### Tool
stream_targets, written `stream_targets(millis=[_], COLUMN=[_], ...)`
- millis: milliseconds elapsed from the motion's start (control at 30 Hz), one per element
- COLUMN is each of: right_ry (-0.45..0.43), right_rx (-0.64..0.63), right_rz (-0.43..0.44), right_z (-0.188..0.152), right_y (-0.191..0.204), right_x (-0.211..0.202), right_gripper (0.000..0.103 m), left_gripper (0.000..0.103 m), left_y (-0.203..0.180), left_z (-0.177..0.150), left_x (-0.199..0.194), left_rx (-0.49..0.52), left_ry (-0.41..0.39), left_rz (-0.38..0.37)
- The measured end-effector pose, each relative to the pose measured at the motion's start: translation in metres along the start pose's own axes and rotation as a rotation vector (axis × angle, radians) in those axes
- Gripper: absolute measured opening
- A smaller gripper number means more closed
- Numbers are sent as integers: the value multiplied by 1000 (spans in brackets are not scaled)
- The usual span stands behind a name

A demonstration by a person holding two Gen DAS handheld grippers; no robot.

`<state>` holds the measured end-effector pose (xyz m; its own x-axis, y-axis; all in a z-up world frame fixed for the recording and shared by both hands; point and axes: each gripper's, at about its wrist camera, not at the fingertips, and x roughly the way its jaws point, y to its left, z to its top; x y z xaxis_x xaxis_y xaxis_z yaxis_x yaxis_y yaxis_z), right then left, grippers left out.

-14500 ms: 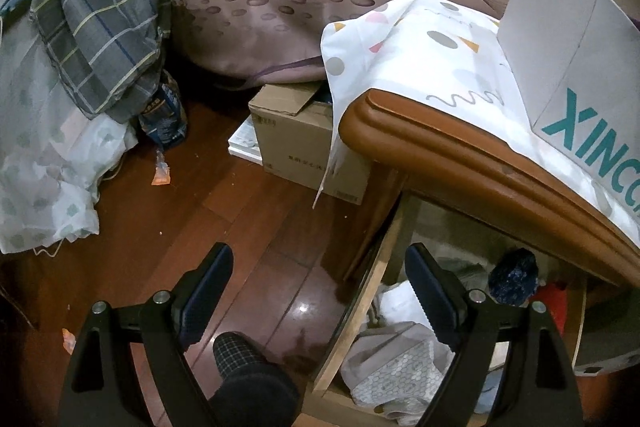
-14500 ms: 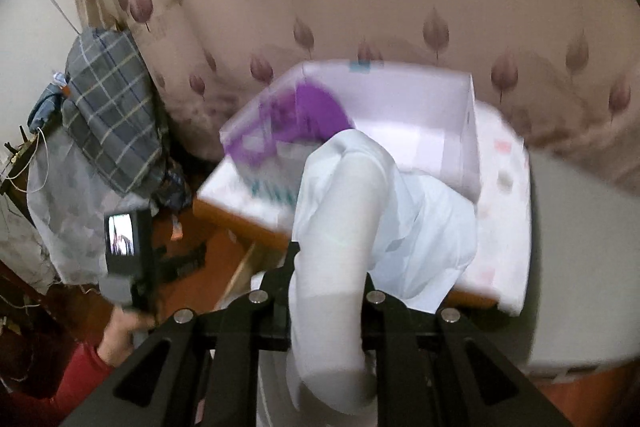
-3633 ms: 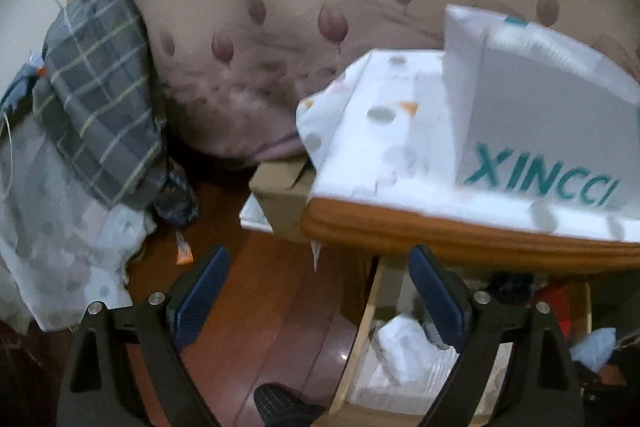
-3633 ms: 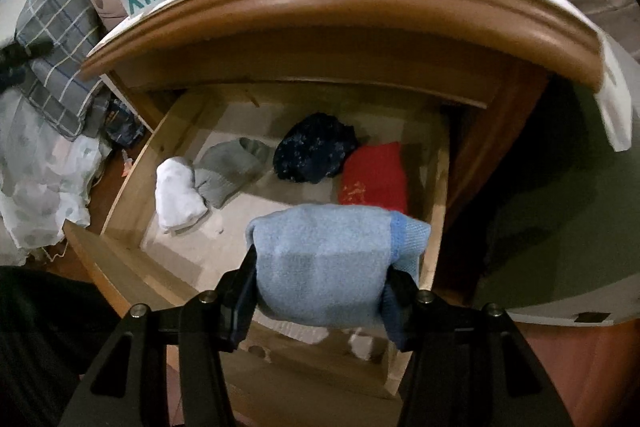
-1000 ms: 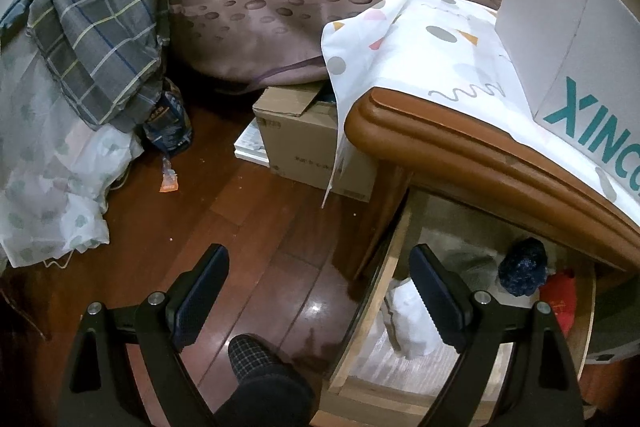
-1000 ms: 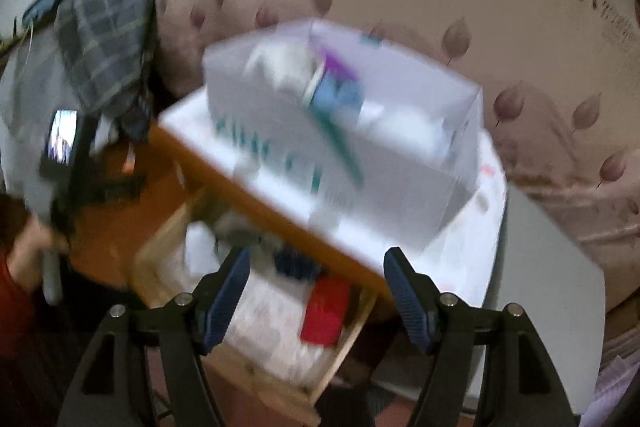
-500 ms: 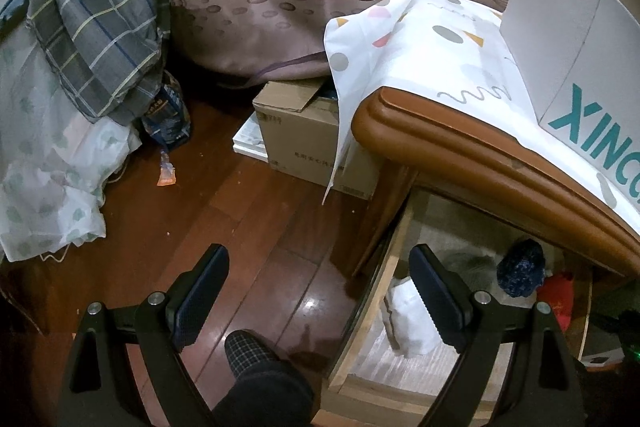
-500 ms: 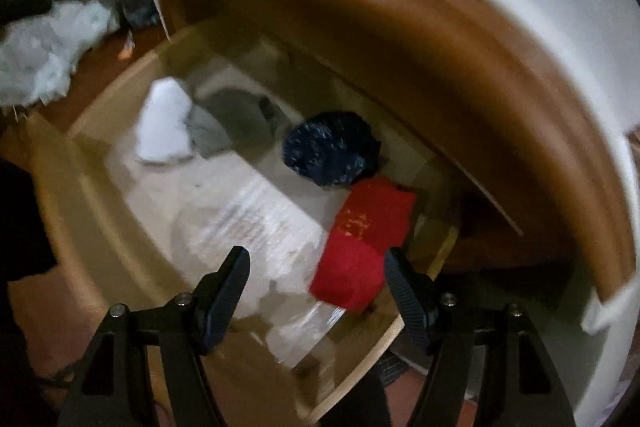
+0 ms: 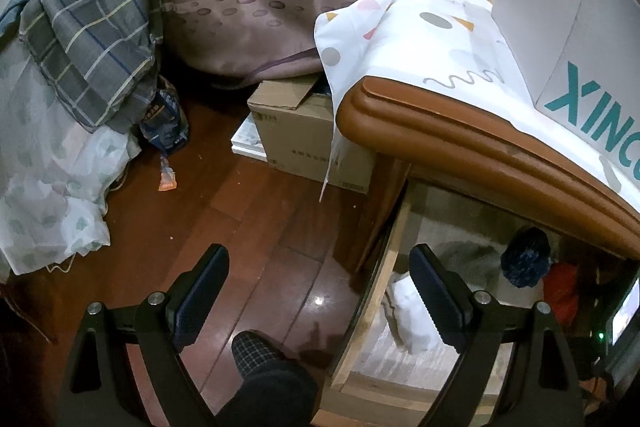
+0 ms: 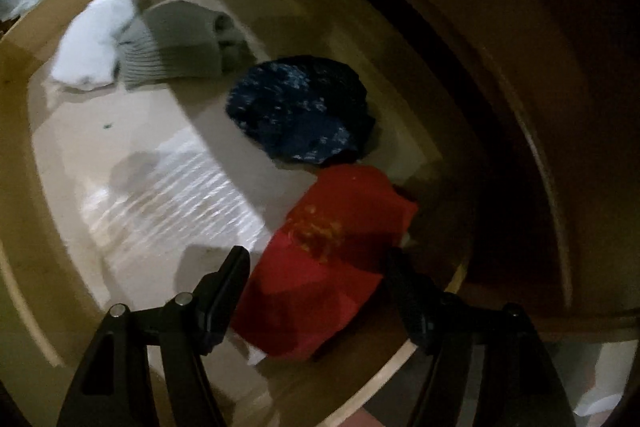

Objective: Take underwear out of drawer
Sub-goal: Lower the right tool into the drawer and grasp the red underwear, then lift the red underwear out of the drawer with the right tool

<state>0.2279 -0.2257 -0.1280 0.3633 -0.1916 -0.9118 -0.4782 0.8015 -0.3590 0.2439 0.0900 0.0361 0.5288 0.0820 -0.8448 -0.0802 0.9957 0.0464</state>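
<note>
The wooden nightstand (image 9: 460, 143) stood with a patterned white cloth (image 9: 420, 39) over its top and a white shoe box (image 9: 568, 27) on the cloth. Its drawer (image 10: 24, 115) was pulled out and held four bundles of underwear on a pale liner. A red folded piece (image 10: 332, 247) lay nearest, toward the drawer's right front corner, with a dark blue speckled piece (image 10: 300, 107) just behind it. A grey ribbed piece (image 10: 180, 43) and a white piece (image 10: 96, 39) lay touching each other at the back left.

Beside the nightstand a cardboard box (image 9: 300, 131) sat on the dark wood floor (image 9: 224, 219), and a plaid cloth (image 9: 92, 15) hung at the left.

The right gripper (image 10: 316, 279) was low over the drawer, its jaws apart on either side of the red piece's near end; whether the pads touched it could not be told. The left gripper (image 9: 320, 283) hung spread wide and empty above the drawer's left wall and the floor.
</note>
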Motion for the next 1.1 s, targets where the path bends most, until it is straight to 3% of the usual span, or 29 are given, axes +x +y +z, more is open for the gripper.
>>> stream_targets(millis=[200, 500, 600, 633, 767, 1000, 1100], right_ry=[20, -50, -44, -40, -17, 63, 59], right_rx=[30, 1, 34, 59, 72, 99, 128], right_rz=[1, 0, 29, 52, 92, 190, 216], right_z=[1, 3, 2, 1, -4, -10, -12], right_y=[-16, -21, -26, -29, -30, -26, -27], right_x=[25, 42, 45, 46, 47, 42, 31], right_gripper=[71, 73, 65, 57, 48, 38, 37], left_gripper=[90, 90, 90, 90, 90, 90, 90], left_y=[-5, -9, -11, -12, -16, -20, -24], left_z=[0, -2, -2, -3, -5, -9, -11], left_x=[0, 6, 8, 8, 7, 17, 20], left_rx=[17, 37, 38, 41, 61, 54, 64], left_ry=[0, 24, 39, 39, 32, 82, 91], left_rz=[5, 1, -8, -10, -4, -47, -49])
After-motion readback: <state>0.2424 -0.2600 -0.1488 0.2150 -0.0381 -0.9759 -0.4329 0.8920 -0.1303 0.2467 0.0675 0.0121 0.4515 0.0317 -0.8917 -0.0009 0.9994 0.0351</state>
